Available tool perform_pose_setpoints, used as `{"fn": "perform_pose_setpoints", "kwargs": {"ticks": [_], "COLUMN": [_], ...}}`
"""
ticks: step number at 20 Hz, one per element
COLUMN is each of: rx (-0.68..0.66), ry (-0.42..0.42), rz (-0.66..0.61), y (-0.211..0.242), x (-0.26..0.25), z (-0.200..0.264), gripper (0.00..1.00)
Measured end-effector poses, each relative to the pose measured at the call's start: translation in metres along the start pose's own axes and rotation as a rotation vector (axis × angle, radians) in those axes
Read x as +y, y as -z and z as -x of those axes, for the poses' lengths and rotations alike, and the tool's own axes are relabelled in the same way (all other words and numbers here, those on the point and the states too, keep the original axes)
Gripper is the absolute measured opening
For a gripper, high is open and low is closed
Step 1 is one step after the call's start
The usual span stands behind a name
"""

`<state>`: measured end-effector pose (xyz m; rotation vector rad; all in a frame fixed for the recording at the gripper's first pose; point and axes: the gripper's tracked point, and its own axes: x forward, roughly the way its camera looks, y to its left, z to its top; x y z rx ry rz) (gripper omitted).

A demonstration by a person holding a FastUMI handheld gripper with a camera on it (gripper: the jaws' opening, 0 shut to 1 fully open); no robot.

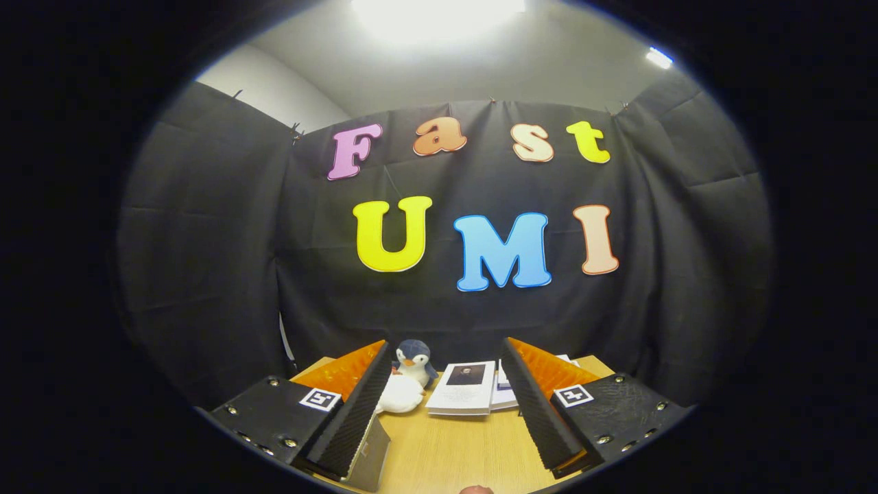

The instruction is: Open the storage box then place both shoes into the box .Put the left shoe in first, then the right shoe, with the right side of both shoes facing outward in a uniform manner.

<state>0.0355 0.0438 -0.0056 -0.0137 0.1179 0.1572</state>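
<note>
Neither the box nor the shoes can be placed from this view. The one possible hint is a dark-sided, box-like edge (370, 456) at the near edge of the table (446, 453), tucked under your left finger, and you cannot tell whether that is the storage box.

Your claw (442, 405) is open wide, its fingers well apart and holding nothing, with bare table between them. It points level across the table toward the back wall rather than down at any work.

So the step in hand cannot be settled. This raised, empty pose fits a moment ahead of reaching for the lid, and it fits just as well a moment with the shoes already stowed and the claw lifted clear. Judge it yourself by tipping the claw down until the box and shoes come into sight – only then can you pick a move.

Beyond the fingers, toward the far edge, sit a penguin toy (415, 360) with a white plush (399, 396) just in front of it, and beside them a stack of booklets (465, 387) – none of it part of your job.
</note>
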Motion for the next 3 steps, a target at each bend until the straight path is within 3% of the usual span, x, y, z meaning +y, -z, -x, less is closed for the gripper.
{"fn": "perform_pose_setpoints", "kwargs": {"ticks": [3], "rx": [-0.013], "ry": [-0.006], "rz": [-0.007], "y": [-0.0049], "x": [0.0048], "z": [0.0014], "gripper": [0.97]}}
